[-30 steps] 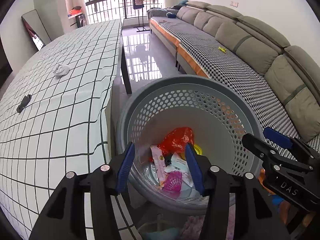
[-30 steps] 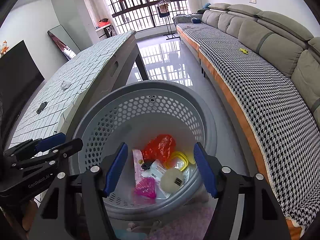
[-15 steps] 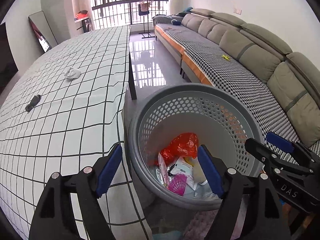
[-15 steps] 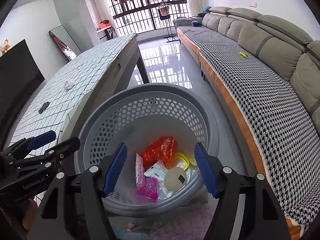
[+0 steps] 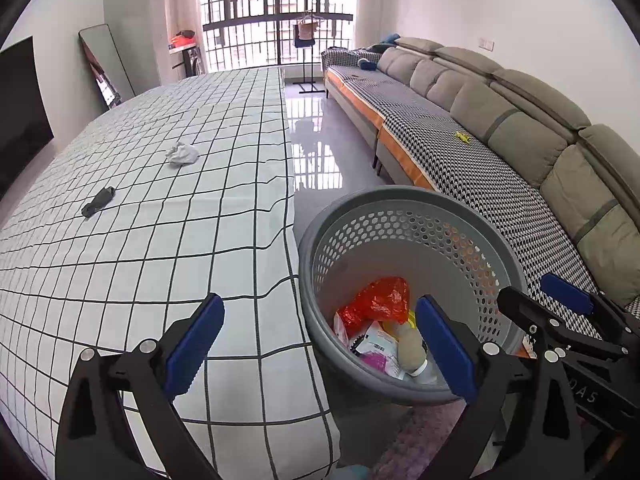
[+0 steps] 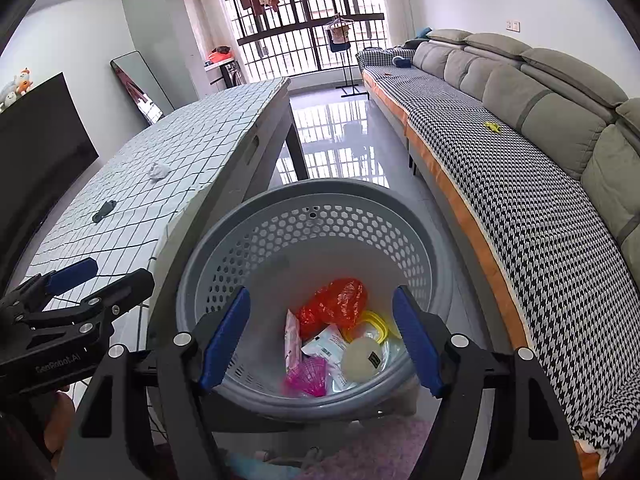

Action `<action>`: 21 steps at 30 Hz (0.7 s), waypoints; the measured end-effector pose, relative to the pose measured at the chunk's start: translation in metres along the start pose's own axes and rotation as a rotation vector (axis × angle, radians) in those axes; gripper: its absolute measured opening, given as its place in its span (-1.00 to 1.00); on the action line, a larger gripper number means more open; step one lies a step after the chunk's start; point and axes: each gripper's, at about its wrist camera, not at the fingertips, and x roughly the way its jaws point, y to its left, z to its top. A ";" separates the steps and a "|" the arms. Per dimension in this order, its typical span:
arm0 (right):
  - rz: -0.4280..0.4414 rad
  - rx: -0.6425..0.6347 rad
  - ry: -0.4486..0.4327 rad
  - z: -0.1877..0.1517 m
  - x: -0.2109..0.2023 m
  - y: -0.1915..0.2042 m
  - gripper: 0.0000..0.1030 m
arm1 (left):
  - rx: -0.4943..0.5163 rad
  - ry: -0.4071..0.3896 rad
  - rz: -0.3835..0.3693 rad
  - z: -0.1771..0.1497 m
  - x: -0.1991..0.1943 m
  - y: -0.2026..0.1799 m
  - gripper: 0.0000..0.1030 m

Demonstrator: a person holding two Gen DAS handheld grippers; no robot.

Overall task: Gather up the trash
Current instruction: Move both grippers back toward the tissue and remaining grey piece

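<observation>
A grey perforated basket stands on the floor beside the table, also seen as the basket in the left wrist view. Inside lie an orange bag, a pink mesh piece, a pale round lid and wrappers. My left gripper hangs over the table corner and the basket rim, jaws opening wide, nothing between them. My right gripper hovers above the basket, jaws opening, empty. On the checked tablecloth lie a crumpled white tissue and a small dark object.
A long grey sofa with a houndstooth cover runs along the right, with a small yellow item on it. Glossy floor lies between sofa and table. A mirror leans on the far wall. A pink rug lies under the basket.
Both grippers have risen and pulled back from the basket. The left one swung left toward the table and its jaws spread much wider; the right jaws widened a little.
</observation>
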 end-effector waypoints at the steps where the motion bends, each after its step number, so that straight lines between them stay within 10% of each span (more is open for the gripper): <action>1: 0.003 -0.002 -0.002 0.000 -0.001 0.003 0.39 | -0.003 -0.004 0.004 -0.001 -0.003 0.003 0.85; 21: 0.123 -0.119 -0.097 0.035 -0.013 0.096 0.44 | -0.153 -0.118 0.134 -0.006 -0.060 0.112 0.88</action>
